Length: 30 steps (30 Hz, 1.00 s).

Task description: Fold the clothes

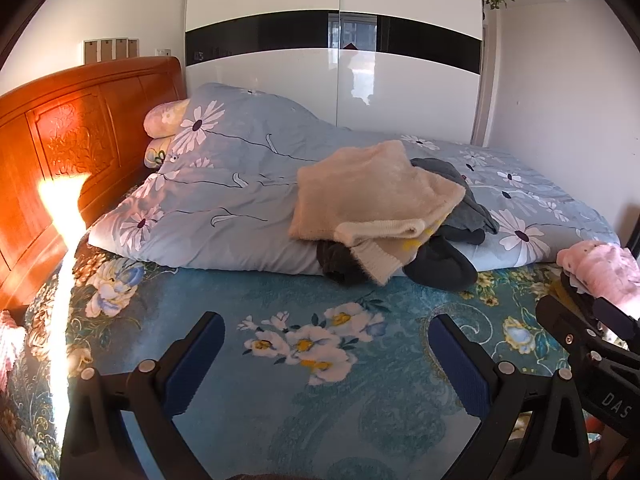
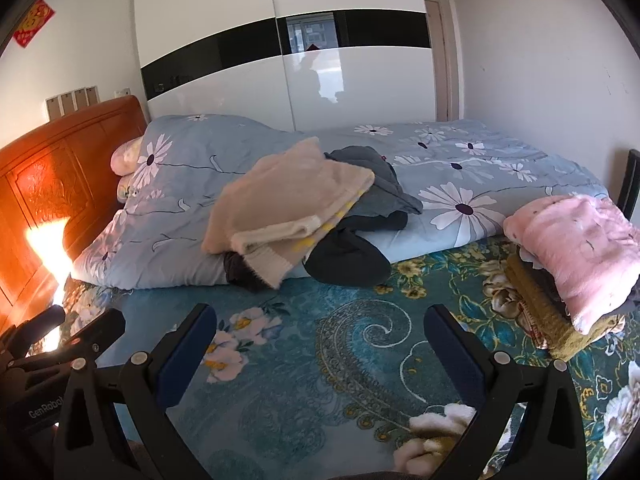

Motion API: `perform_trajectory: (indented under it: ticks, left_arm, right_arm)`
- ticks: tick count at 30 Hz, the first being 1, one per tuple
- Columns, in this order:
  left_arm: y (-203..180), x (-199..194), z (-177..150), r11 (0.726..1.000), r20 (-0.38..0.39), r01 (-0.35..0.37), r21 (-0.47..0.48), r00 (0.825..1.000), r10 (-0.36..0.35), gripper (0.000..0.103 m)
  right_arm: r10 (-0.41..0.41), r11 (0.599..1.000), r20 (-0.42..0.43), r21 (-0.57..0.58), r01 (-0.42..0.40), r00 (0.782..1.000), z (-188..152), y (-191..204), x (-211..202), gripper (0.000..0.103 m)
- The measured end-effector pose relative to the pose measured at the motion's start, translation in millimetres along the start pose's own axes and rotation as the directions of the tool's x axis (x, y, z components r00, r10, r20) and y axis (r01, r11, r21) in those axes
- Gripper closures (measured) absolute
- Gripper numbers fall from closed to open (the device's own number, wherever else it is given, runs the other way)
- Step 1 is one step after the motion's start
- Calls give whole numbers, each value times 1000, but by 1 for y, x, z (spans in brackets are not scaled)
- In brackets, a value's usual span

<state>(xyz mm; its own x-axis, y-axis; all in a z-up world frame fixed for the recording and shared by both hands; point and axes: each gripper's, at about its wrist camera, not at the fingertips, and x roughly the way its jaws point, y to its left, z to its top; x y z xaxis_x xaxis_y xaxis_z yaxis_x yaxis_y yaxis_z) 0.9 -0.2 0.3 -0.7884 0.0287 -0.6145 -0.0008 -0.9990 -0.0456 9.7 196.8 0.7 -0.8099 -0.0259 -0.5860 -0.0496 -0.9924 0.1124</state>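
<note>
Where two grippers gape empty: one cream sweater (image 2: pixel 288 196), one pink stack (image 2: pixel 576 256).

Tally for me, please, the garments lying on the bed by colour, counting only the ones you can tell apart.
Beige: 1, the beige sweater atop the unfolded pile.
Grey or dark: at least 2, the grey garment and the dark garment; more may be hidden.
Pink: 1, the pink garment atop the stack at right.
Mustard: 1, the mustard garment beneath it.
Total: 5 that can be told apart.
</note>
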Motion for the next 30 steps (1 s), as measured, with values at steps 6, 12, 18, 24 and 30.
perform_trajectory:
  ticks: [6,12,18,24,30]
  left_arm:
    - [1,-7,-2,1000,7,1,8,1000,-1,0]
    - [4,-13,-2,1000,12,5,-5,1000,-5,0]
    - [7,-20,1,999,28,5,-37,1000,-4,0]
    - [7,-22,4,999,36,8,-44,999,-7,0]
    - [6,-20,3,999,41,3,-46,999,-1,0]
  right_arm:
    - [10,1000,5,-6,-10,1000,0,4,-6,0]
    - [19,1000,10,-12,-19,1000,-1,7,-12,0]
    - [29,999,15,-18,-29,999,-1,11,-18,0]
    - [41,999,9,-6,-41,999,0,11,-20,0]
    - [47,999,-1,11,-47,999,-1,7,-15,0]
